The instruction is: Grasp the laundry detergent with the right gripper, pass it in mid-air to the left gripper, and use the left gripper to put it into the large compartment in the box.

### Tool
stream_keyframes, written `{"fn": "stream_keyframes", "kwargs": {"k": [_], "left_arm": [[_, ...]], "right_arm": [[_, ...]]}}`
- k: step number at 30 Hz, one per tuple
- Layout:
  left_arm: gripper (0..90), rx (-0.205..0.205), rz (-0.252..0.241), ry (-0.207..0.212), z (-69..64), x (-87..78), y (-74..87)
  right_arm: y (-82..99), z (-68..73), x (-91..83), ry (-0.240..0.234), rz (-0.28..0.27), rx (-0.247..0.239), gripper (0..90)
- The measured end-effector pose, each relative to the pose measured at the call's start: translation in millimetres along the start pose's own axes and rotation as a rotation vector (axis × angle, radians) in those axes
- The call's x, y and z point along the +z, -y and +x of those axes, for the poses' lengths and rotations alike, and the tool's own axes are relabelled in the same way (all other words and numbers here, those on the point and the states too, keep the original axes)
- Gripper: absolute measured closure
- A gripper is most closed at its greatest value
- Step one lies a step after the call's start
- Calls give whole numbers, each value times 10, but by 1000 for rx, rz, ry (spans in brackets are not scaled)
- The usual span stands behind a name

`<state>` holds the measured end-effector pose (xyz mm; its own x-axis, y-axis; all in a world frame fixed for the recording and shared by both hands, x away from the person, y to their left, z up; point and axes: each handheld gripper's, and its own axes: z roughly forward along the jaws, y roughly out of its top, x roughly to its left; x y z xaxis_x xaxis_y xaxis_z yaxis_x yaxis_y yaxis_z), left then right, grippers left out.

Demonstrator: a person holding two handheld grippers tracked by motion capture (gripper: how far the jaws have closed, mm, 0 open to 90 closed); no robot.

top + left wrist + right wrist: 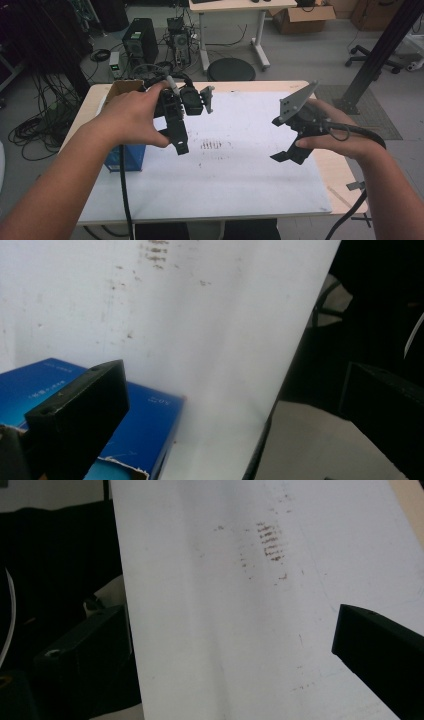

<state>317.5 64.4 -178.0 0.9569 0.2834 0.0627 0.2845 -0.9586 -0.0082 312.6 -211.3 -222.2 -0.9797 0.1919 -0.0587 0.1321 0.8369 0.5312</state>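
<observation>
A lab or workshop: computer towers (140,41) and tangled cables (37,127) crowd the floor at upper left, cardboard boxes (303,18) at top.

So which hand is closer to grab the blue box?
Probably the left. The left gripper hangs right beside the blue box at the table's left edge, and the box lies just under its open jaws in the left gripper view. The right gripper is across the white sheet, far off.

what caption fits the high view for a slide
Person holds the left gripper and right gripper, both open and empty, above a white mat, blue box at the table's left edge.
</observation>
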Motion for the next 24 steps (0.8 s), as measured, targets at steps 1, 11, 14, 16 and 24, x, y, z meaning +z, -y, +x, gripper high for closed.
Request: {"fn": "stream_keyframes", "kwargs": {"k": [1,11,14,16,24], "left_arm": [[2,14,8,2,-3,7,-6],[2,64,30,19,28,101,-99],[2,59,40,22,66,121,-113],[2,58,46,21,91,132,-119],[2,53,44,23,146,143,-127]], "right_arm": [[-11,-8,14,-4,14,-7,25],[-47,-111,143,-10,92,-36,30],[-52,-159,152,-12,102,-39,30],[-57,-178,163,-10,108,-39,30],[-79,-206,185,-8,115,-44,31]]}}
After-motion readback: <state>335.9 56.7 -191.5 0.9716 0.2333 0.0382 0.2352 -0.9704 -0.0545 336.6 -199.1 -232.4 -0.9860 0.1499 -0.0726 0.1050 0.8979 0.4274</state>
